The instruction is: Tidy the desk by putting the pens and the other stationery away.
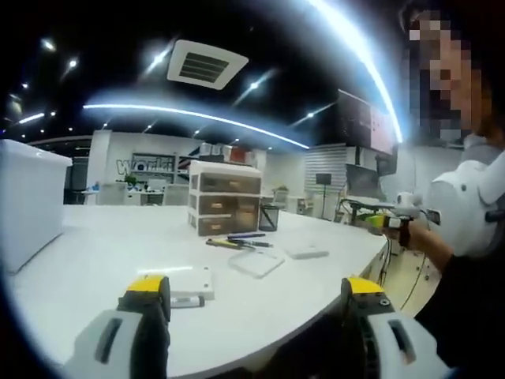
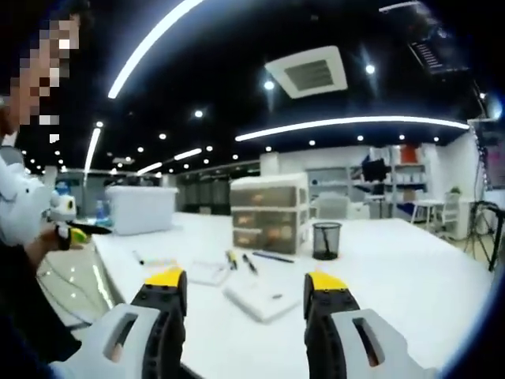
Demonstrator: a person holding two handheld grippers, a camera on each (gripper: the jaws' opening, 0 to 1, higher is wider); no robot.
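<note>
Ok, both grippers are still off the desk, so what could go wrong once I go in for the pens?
The pens lie close together beside the drawer unit, so one grasp may nudge another away. The mesh pen cup looks light and could tip during a drop. The flat clear case sits near the desk edge and could slide off.

I count one three-drawer organizer [image 2: 269, 212], one mesh pen cup [image 2: 327, 240], three pens [image 2: 249, 262] beside them, two flat clear cases [image 1: 256, 262], and one big white bin [image 2: 142, 209].

right gripper [image 2: 245, 304] jaws apart, empty | pens [image 2: 251, 260] on desk [image 2: 410, 268] | mesh cup [image 2: 326, 240] beside drawers [image 2: 268, 213]
</note>
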